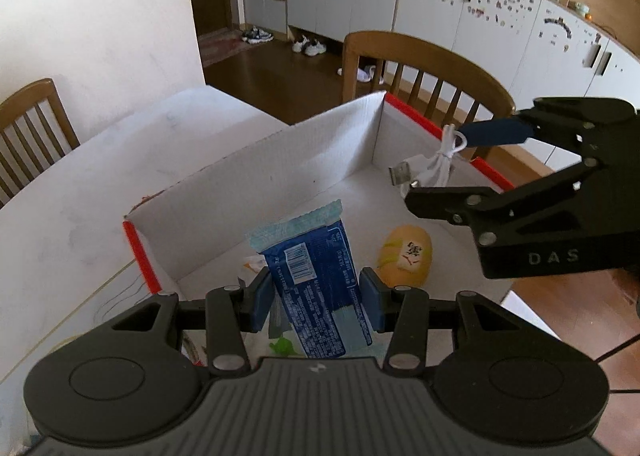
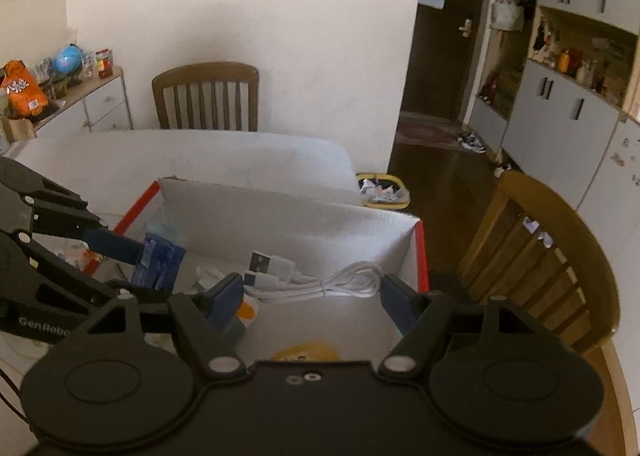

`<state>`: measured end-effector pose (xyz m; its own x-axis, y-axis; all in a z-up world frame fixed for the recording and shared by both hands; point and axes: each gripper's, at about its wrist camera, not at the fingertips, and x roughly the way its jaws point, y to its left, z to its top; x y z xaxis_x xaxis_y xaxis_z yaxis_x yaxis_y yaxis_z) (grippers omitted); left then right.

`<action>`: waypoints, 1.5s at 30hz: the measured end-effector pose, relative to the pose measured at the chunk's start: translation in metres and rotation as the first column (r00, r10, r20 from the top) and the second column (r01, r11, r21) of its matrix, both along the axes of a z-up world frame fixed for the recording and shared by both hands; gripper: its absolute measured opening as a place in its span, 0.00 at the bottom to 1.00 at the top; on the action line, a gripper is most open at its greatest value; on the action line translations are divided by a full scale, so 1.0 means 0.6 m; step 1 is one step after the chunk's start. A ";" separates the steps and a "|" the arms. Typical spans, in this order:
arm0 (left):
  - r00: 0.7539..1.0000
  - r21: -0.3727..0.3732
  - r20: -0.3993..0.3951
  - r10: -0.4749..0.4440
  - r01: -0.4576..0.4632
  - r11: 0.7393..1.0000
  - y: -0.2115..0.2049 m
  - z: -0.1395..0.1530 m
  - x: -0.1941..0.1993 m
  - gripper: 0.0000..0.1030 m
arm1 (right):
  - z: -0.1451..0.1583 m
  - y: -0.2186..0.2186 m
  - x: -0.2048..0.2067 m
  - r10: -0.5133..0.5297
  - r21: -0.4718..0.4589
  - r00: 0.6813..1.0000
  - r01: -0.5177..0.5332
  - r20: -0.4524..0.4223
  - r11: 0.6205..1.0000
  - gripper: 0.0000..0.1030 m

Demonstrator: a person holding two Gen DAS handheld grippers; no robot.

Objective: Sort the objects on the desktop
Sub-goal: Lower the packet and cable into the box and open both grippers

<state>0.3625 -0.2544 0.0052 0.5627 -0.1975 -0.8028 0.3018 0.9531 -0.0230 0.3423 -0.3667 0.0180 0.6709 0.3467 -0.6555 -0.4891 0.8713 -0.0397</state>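
Note:
My left gripper is shut on a blue snack packet, held upright over the near end of a white cardboard box with red edges. My right gripper comes in from the right above the box's far end, shut on a bundled white USB cable. In the right wrist view the cable spans the gap between the pads of the right gripper. At the left there, the left gripper holds the packet. A yellow egg-shaped toy lies on the box floor.
The box sits on a white table. Wooden chairs stand at the far side, at the left and close on the right. A yellow-rimmed bin stands on the floor. A small green item lies under the packet.

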 end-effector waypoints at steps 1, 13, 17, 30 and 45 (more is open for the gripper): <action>1.000 0.004 -0.008 -0.002 0.002 1.000 -0.002 -0.004 0.005 0.44 | -0.004 0.000 0.009 0.003 0.000 1.000 -0.003 -0.013 1.000 0.73; 0.992 0.031 -0.119 -0.053 0.057 0.998 -0.032 -0.046 0.058 0.44 | -0.055 0.022 0.091 0.063 -0.041 0.987 -0.070 -0.145 0.997 0.73; 0.987 0.025 -0.152 -0.056 0.060 0.998 -0.028 -0.061 0.068 0.44 | -0.070 0.032 0.107 0.073 -0.061 0.981 -0.085 -0.177 0.994 0.73; 0.975 0.028 -0.211 -0.065 0.073 0.997 -0.020 -0.090 0.079 0.44 | -0.112 0.068 0.127 0.086 -0.173 0.959 -0.136 -0.269 0.975 0.73; 0.968 0.024 -0.246 -0.053 0.061 0.998 -0.002 -0.089 0.070 0.44 | -0.134 0.091 0.138 0.091 -0.189 0.936 -0.163 -0.340 0.968 0.73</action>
